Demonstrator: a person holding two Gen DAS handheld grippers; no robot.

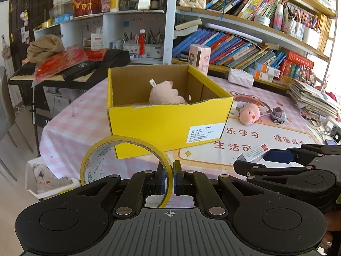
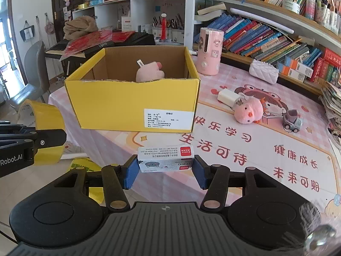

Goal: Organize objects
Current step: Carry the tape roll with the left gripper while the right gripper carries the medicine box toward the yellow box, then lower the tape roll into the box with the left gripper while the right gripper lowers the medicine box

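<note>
My left gripper (image 1: 169,179) is shut on the rim of a yellow tape roll (image 1: 125,143), held upright in front of a yellow cardboard box (image 1: 168,121); the roll also shows in the right wrist view (image 2: 45,115). My right gripper (image 2: 165,170) is shut on a small white staple box (image 2: 166,157), held above the table near the yellow box (image 2: 132,104). A pink plush toy (image 1: 165,95) lies inside the box, also seen in the right wrist view (image 2: 149,72). A pink chick plush (image 2: 248,111), a grey toy car (image 2: 293,121) and a white charger (image 2: 228,97) lie on the table to the right.
The table has a pink checked cloth (image 2: 245,149). A pink bottle (image 2: 210,51) and a white quilted pouch (image 2: 263,71) stand behind the box. Bookshelves (image 2: 277,38) line the back, stacked papers (image 1: 313,100) sit at the right, a keyboard (image 1: 70,70) and chair (image 2: 35,68) at the left.
</note>
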